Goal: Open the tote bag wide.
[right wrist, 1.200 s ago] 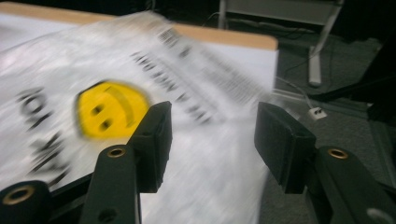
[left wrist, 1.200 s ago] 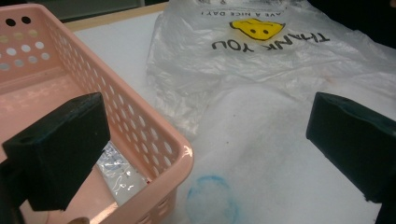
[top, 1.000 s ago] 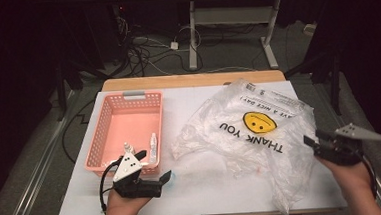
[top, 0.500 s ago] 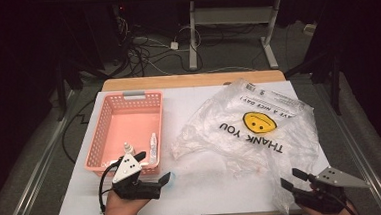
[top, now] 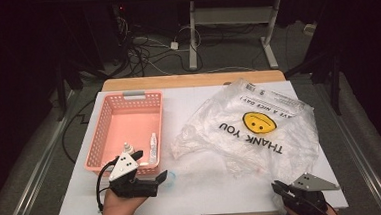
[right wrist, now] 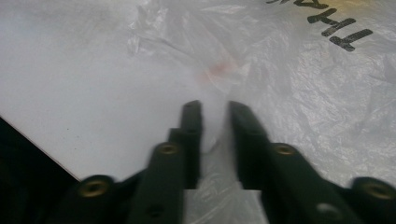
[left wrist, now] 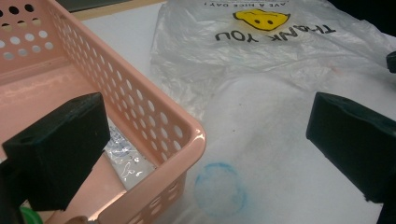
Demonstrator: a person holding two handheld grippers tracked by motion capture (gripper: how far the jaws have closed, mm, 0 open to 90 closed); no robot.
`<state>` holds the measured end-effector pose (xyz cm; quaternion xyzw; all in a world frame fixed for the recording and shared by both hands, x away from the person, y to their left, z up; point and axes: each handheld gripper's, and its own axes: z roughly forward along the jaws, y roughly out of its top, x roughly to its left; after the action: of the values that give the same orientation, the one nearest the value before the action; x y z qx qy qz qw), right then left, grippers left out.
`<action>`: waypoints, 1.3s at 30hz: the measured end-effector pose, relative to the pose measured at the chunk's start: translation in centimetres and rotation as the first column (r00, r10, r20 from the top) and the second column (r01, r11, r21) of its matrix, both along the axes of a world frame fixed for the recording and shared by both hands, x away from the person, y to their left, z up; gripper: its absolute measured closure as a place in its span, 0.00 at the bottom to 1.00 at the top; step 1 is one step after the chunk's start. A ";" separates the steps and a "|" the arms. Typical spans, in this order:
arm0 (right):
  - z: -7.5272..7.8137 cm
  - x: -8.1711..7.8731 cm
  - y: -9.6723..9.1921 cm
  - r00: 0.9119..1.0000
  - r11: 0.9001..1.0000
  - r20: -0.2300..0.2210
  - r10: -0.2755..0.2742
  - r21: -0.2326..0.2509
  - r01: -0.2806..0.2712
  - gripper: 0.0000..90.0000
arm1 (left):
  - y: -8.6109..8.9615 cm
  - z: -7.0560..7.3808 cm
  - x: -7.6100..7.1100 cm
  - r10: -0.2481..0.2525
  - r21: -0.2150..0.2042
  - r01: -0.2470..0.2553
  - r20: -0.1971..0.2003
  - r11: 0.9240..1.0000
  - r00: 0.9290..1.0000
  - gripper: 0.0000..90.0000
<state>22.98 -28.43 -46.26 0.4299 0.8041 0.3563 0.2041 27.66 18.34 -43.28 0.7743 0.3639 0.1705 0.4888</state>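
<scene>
A clear plastic bag (top: 260, 128) printed with a yellow smiley and "THANK YOU" lies crumpled on the right half of the white table (top: 219, 196). My right gripper (top: 279, 187) is at the bag's near corner. In the right gripper view its jaws (right wrist: 215, 109) have just closed, with the thin plastic (right wrist: 303, 93) pinched between them. My left gripper (top: 151, 166) stands open at the near right corner of a pink perforated basket (top: 124, 124). In the left gripper view (left wrist: 205, 144) one jaw hangs over the basket (left wrist: 140, 107) and the other over the table.
Inside the basket lie a small clear tube (top: 153, 146) and a crinkled clear packet (left wrist: 126, 156). A faint blue ring (left wrist: 219, 189) marks the table just right of the basket. Cables and desk legs (top: 193, 32) stand on the dark floor beyond.
My right gripper has come down from the table's right edge to the bag's near corner, and its jaws have closed. The left gripper has stayed in place.
</scene>
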 end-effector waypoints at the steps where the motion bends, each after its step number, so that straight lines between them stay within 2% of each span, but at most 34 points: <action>1: 0.0 0.0 0.0 1.000 1.000 -0.002 0.007 0.008 -0.007 1.00 | 0.0 0.0 0.0 0.000 -0.001 0.000 0.000 1.000 1.000 0.00; 7: 0.4 -0.6 1.3 0.998 0.997 0.016 0.062 0.035 -0.063 1.00 | -0.1 0.1 0.0 -0.001 -0.004 0.002 0.003 1.000 1.000 0.00; 8: 0.4 -0.7 2.1 0.995 0.994 0.017 0.096 0.041 -0.097 1.00 | -0.1 0.1 0.0 -0.002 -0.004 0.002 0.002 1.000 1.000 0.00; 12: 0.2 -0.7 3.1 0.991 0.990 0.009 0.132 0.051 -0.132 0.99 | -0.1 0.1 0.1 -0.001 -0.011 0.001 -0.001 1.000 1.000 0.00; 13: 0.3 -0.7 3.2 0.991 0.989 0.014 0.133 0.059 -0.134 0.89 | -0.1 0.1 0.1 -0.001 -0.010 0.001 -0.002 1.000 1.000 0.00; 16: 0.9 -0.6 2.9 0.990 0.984 0.033 0.137 0.113 -0.140 0.69 | -0.2 0.0 0.1 -0.004 -0.008 0.004 -0.004 1.000 1.000 0.00; 22: 2.7 0.4 2.5 0.985 0.970 0.095 0.141 0.184 -0.157 0.48 | -0.4 0.2 0.1 0.008 0.000 -0.008 0.000 1.000 1.000 0.00; 23: 2.7 0.4 2.5 0.985 0.970 0.095 0.141 0.184 -0.157 0.48 | -0.4 0.2 0.1 0.004 0.005 -0.004 -0.004 1.000 1.000 0.00; 24: 3.0 1.4 2.6 0.980 0.969 0.118 0.160 0.168 -0.178 0.39 | -0.5 0.1 0.1 0.003 0.011 -0.003 -0.006 1.000 1.000 0.00; 26: 3.1 2.0 2.6 0.979 0.969 0.127 0.157 0.172 -0.178 0.35 | -0.6 0.1 0.1 0.010 0.015 -0.010 -0.007 1.000 1.000 0.00; 28: 3.2 3.2 2.6 0.980 0.966 0.130 0.151 0.193 -0.174 0.26 | -0.7 0.1 0.1 0.026 0.015 -0.026 -0.011 1.000 1.000 0.00; 29: 3.2 4.4 2.9 0.980 0.967 0.129 0.153 0.186 -0.175 0.19 | -0.7 0.1 0.2 0.028 0.013 -0.028 -0.011 1.000 1.000 0.00; 32: 3.2 5.3 3.3 0.980 0.968 0.134 0.148 0.181 -0.171 0.15 | -0.7 0.0 0.1 0.035 0.018 -0.035 -0.012 0.999 0.999 0.00; 36: 3.2 7.1 4.3 0.980 0.973 0.135 0.144 0.158 -0.165 0.00 | -0.6 0.1 0.1 0.040 0.018 -0.040 -0.011 0.999 0.999 0.00; 39: 3.4 8.4 4.9 0.974 0.971 0.139 0.177 0.134 -0.196 0.00 | -0.6 0.2 0.1 0.038 0.015 -0.038 -0.005 0.999 0.999 0.00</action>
<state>31.36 -23.54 -42.88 0.3429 0.7978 0.4588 0.1880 27.75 17.79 -43.13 0.7713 0.3787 0.1805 0.4786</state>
